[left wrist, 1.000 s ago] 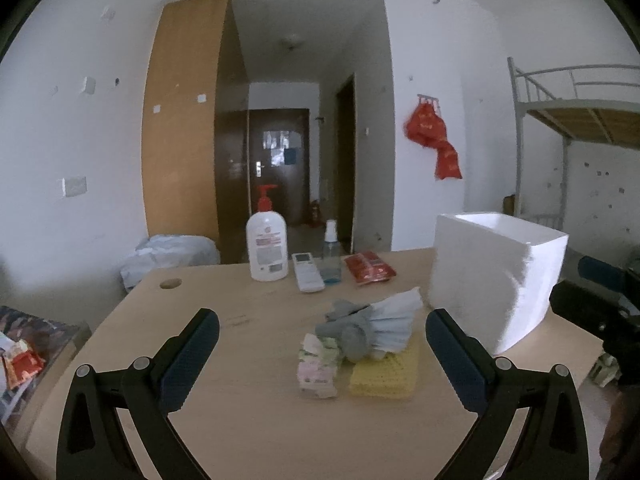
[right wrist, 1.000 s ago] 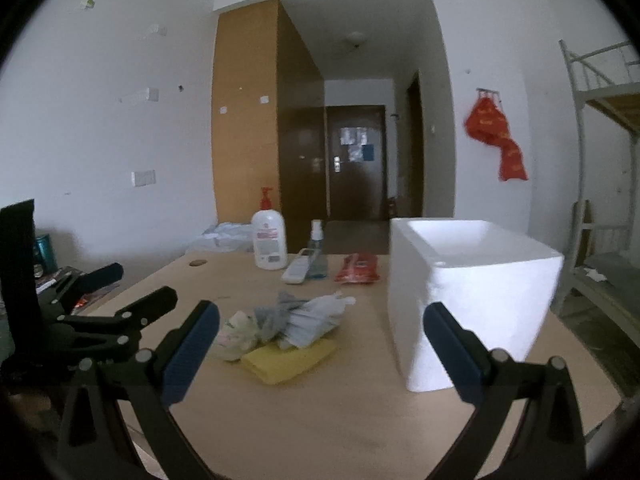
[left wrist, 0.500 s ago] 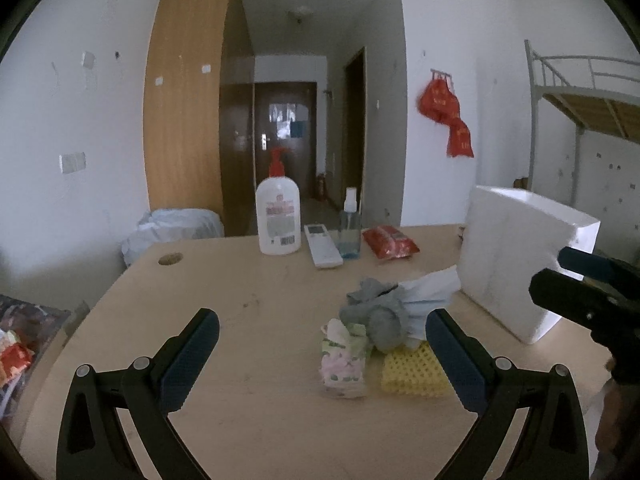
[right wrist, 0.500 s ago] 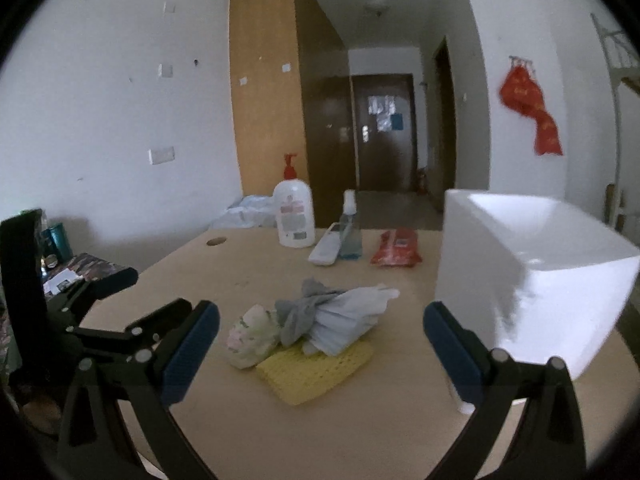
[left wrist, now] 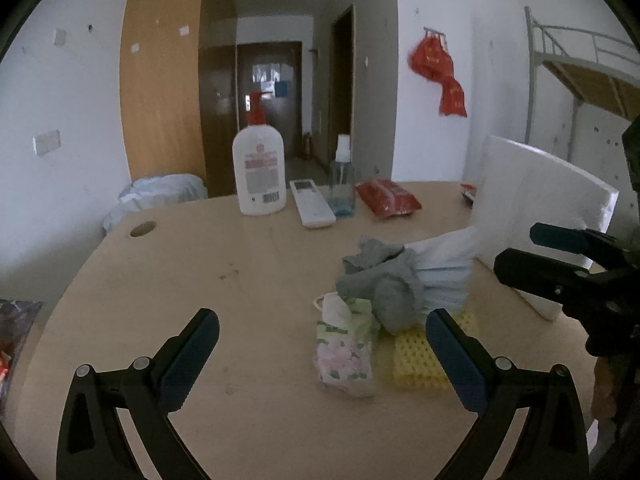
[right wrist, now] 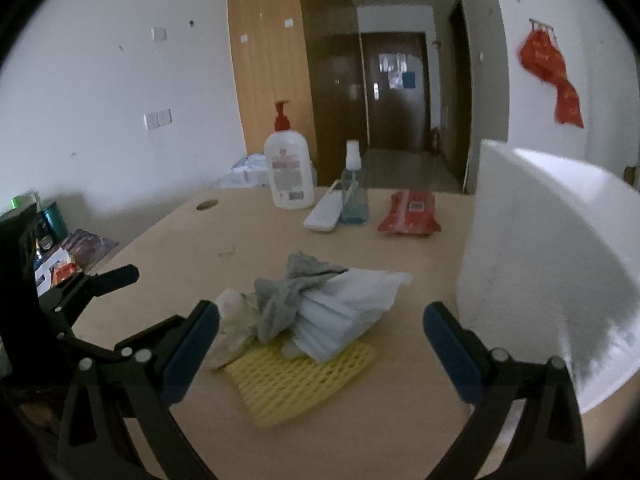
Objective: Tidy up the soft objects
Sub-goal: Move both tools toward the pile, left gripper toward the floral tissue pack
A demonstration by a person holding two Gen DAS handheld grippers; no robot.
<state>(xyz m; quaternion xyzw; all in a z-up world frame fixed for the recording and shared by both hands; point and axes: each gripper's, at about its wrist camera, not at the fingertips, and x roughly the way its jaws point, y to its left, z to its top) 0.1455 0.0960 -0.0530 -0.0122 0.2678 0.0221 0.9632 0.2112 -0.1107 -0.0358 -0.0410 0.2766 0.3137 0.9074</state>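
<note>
Desk, pale wood, rounded at the near left, cable hole at the far left corner. Soft heap at centre-right, all pieces touching: grey sock on top, stack of white masks leaning toward the box, tissue pack at the near-left side, yellow foam net flat beneath. White foam box, open-topped, stands just beside the heap on its right, the likely place for these items, so the carry looks short. Back row, well apart from the heap: pump bottle, remote, spray bottle, red packet; hard goods, probably not part of the job. Left gripper, jaws spread wide and empty, low over the desk with the tissue pack between them. Right gripper, jaws likewise wide and empty, framing the whole heap from the near side. Open room: broad bare desk to the left of the heap; tight on the right, where the box wall crowds the right gripper's outer jaw. Sorting appears not yet begun.
</note>
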